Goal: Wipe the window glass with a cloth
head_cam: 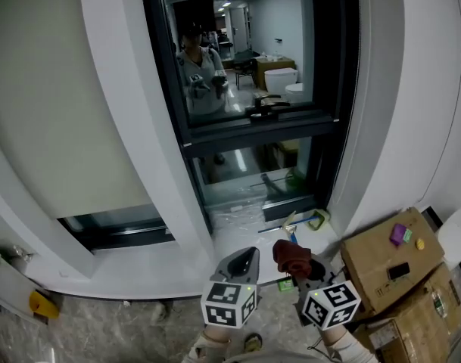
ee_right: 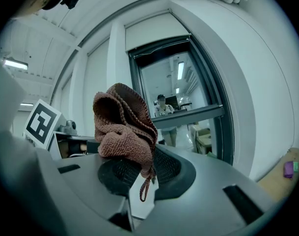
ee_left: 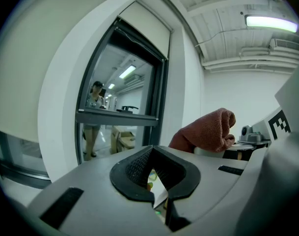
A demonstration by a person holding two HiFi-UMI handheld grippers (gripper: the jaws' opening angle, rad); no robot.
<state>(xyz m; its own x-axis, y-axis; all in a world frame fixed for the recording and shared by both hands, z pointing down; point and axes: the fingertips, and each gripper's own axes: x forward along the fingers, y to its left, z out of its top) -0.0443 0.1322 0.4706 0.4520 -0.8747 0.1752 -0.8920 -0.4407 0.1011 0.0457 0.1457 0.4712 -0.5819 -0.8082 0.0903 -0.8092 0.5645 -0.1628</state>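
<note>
The window (head_cam: pixel 245 44) has a dark frame, a large upper pane and a smaller lower pane (head_cam: pixel 249 174); the glass reflects a person holding the grippers. A reddish-brown cloth (head_cam: pixel 292 257) is bunched up in my right gripper (head_cam: pixel 297 267), which is shut on it low in the head view, well short of the glass. In the right gripper view the cloth (ee_right: pixel 124 127) rises from the closed jaws (ee_right: pixel 139 168), with a thread hanging down. My left gripper (head_cam: pixel 244 262) sits beside it, shut and holding nothing. The left gripper view shows its jaws (ee_left: pixel 151 156) closed, with the cloth (ee_left: pixel 208 132) off to the right.
A dark handle (head_cam: pixel 268 110) sits on the bar between the panes. The sill (head_cam: pixel 238 233) below carries small green and yellow items (head_cam: pixel 309 220). Cardboard boxes (head_cam: pixel 389 267) with a purple piece (head_cam: pixel 399 234) stand at the right. A yellow object (head_cam: pixel 42 302) lies at the lower left.
</note>
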